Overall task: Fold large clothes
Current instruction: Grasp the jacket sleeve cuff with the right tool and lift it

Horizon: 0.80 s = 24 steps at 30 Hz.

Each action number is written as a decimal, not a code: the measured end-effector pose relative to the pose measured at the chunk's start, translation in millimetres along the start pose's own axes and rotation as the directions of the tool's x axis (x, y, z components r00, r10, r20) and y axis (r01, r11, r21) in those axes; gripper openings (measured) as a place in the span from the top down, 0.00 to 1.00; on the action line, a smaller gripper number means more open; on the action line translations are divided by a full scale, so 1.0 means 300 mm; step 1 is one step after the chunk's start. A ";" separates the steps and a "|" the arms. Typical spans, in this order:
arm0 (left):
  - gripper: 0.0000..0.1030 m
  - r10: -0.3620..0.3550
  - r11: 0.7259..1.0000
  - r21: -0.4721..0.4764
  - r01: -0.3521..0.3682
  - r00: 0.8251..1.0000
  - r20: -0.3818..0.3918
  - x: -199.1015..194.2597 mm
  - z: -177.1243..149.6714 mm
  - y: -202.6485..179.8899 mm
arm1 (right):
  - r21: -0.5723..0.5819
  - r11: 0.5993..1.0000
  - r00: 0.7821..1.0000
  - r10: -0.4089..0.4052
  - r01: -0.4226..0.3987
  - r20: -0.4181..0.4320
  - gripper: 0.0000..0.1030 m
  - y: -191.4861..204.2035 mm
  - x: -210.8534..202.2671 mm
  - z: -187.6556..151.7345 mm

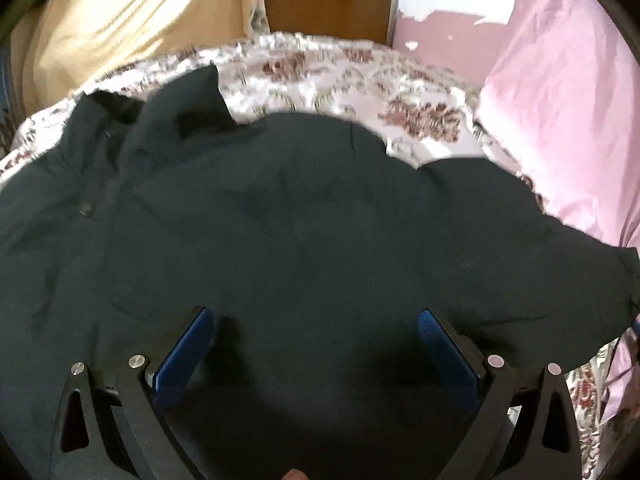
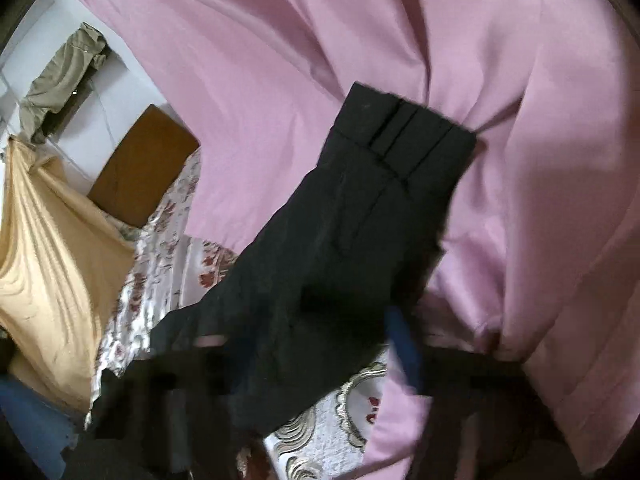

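Observation:
A large dark jacket [image 1: 280, 220] lies spread on a floral bedspread [image 1: 340, 72] and fills most of the left wrist view. My left gripper [image 1: 316, 320] hovers just above its body, blue pads wide apart, open, nothing between them. In the right wrist view one jacket sleeve [image 2: 360, 220] runs from the bottom up to its ribbed cuff [image 2: 408, 132], which lies over pink cloth [image 2: 280, 40]. My right gripper [image 2: 304, 344] is motion-blurred at the sleeve's lower part. The sleeve fills the gap between its fingers, and a blue pad [image 2: 404, 344] touches the sleeve's right edge.
Pink cloth [image 1: 560, 100] bounds the jacket on the right. A beige cloth [image 1: 120, 12] hangs at the far left, beside a brown board [image 1: 324, 0] at the bed's far end. An olive garment [image 2: 64, 80] hangs on the white wall.

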<state>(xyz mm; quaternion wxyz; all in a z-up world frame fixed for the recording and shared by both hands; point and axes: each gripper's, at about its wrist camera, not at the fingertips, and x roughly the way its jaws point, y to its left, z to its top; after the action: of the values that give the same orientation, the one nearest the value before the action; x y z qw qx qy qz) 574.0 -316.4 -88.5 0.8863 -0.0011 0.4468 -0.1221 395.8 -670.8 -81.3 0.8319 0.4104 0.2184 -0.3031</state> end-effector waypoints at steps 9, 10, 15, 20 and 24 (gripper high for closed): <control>0.00 0.077 0.994 0.076 -0.073 0.996 -0.054 0.096 -0.035 -0.035 | -0.149 0.987 0.995 0.072 -0.061 0.070 0.97 0.167 -0.045 0.033; 0.00 0.062 0.996 0.067 -0.058 0.996 -0.056 0.092 -0.035 -0.027 | -0.188 0.979 0.992 0.092 -0.074 0.087 0.97 0.208 -0.071 0.038; 0.00 -0.131 0.991 -0.031 0.130 0.990 -0.044 -0.019 -0.012 0.117 | -0.385 0.910 0.966 0.219 -0.153 0.135 0.97 0.430 -0.239 0.031; 0.00 -0.164 0.985 -0.052 0.163 0.986 -0.016 -0.186 0.001 0.312 | -0.578 0.788 0.929 0.346 -0.211 0.132 0.97 0.667 -0.401 -0.086; 0.00 -0.139 0.990 -0.031 0.140 0.990 0.020 -0.331 -0.019 0.481 | -0.689 0.677 0.904 0.420 -0.258 0.075 0.97 0.838 -0.513 -0.241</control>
<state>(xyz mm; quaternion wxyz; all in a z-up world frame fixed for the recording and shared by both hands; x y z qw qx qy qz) 543.9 -154.1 -29.5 0.8795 -0.0479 0.4395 -0.1764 448.5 -441.4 110.2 0.9833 0.0830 0.1348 -0.0894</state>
